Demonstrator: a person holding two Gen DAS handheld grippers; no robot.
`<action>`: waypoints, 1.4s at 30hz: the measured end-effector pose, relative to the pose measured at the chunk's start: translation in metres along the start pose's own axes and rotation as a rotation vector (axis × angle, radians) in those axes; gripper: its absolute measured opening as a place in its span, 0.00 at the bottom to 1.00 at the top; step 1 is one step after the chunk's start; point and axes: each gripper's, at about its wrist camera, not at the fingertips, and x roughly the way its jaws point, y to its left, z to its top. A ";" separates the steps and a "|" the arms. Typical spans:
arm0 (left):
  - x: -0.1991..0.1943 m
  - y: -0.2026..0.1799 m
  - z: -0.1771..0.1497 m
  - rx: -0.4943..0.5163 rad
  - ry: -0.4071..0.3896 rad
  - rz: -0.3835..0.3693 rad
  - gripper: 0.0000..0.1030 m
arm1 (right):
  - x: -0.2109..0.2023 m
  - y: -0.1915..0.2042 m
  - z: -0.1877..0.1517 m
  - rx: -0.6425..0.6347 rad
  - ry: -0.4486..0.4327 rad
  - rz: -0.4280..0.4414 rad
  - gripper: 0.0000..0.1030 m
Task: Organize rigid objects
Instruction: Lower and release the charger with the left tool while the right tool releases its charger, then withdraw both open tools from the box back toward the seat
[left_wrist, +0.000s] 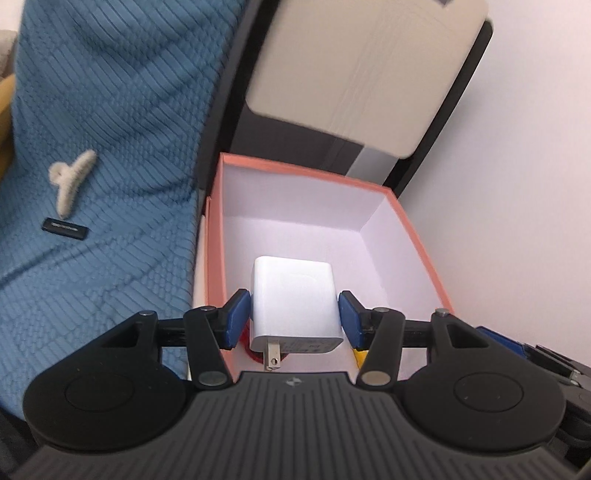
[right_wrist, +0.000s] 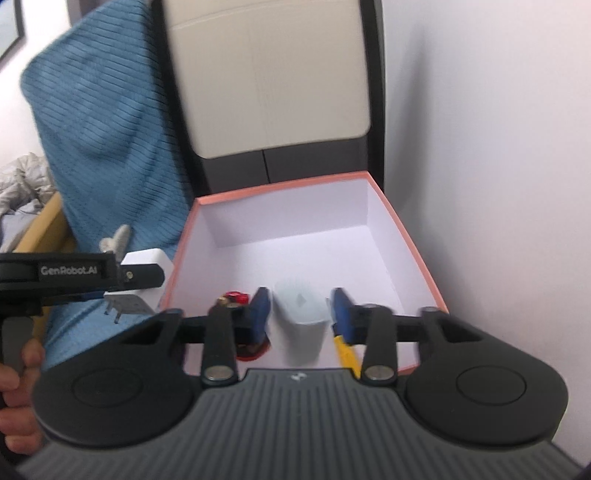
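Observation:
My left gripper (left_wrist: 294, 315) is shut on a white plug charger (left_wrist: 293, 304), prongs toward the camera, above the near left corner of a pink box (left_wrist: 214, 236) with a white inside. The charger also shows in the right wrist view (right_wrist: 142, 280), held beside the box's left rim (right_wrist: 184, 236). My right gripper (right_wrist: 300, 314) holds a pale blue-white object (right_wrist: 301, 321) between its blue pads, over the box's near end. A red object (right_wrist: 234, 297) and a yellow object (right_wrist: 345, 350) lie inside the box.
A blue textured blanket (left_wrist: 110, 110) lies left of the box, with a beige hair claw (left_wrist: 72, 181) and a small black bar (left_wrist: 65, 229) on it. A cream and black chair back (right_wrist: 266, 81) stands behind the box. A white wall (right_wrist: 498, 147) is at the right.

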 end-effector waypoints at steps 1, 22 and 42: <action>0.008 -0.002 0.000 0.000 0.013 -0.004 0.57 | 0.008 -0.004 -0.001 0.005 0.013 0.001 0.33; 0.069 -0.010 -0.005 -0.012 0.111 0.015 0.64 | 0.081 -0.040 -0.018 0.060 0.162 0.011 0.31; -0.060 0.009 0.004 0.007 -0.096 0.021 0.64 | -0.014 0.010 -0.001 0.019 -0.009 0.074 0.31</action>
